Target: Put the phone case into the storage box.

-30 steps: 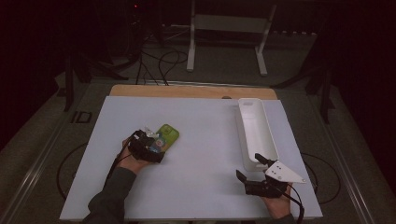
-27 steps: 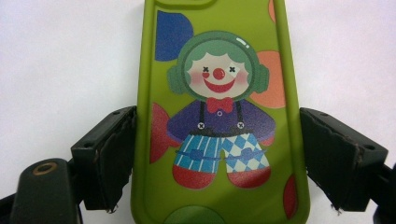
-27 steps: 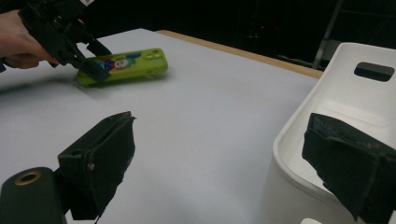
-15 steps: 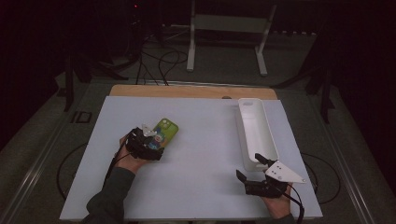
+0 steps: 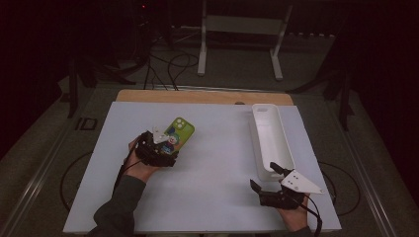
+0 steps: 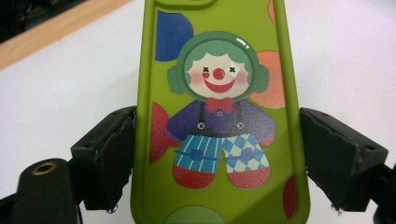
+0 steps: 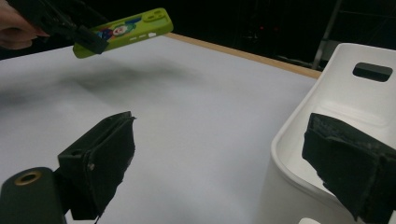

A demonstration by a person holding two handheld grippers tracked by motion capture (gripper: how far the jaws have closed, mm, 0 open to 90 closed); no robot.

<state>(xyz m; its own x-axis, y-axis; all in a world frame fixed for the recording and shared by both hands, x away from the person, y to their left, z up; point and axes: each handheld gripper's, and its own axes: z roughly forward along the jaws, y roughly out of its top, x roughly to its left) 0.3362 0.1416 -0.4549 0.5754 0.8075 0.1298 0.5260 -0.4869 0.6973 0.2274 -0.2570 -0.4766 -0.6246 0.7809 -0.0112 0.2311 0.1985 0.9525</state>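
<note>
— Where is the phone case [image 5: 177,135] against the edges?

— Over the left half of the white surface [image 5: 212,163], inside its borders, raised above it; the right gripper view shows its shadow on the sheet below. The left gripper [image 5: 159,148] has its fingers [image 6: 108,158] clamped on the two long sides of the case, whose camera end points toward the wooden strip [image 5: 202,96] at the far edge.

— Open room?

— The middle of the surface, between the case and the white tray [image 5: 271,140], is bare. The tray lies lengthwise along the right side, its far end near the wooden strip. The right gripper [image 5: 266,177] sits at the near right corner, fingers [image 7: 100,161] spread apart and holding nothing, one just beside the tray's near end.

— Any writing?

— No words that I can read. The green case carries a cartoon clown: green hair, red nose, red bow tie, blue checked trousers, with coloured blobs around it.
</note>
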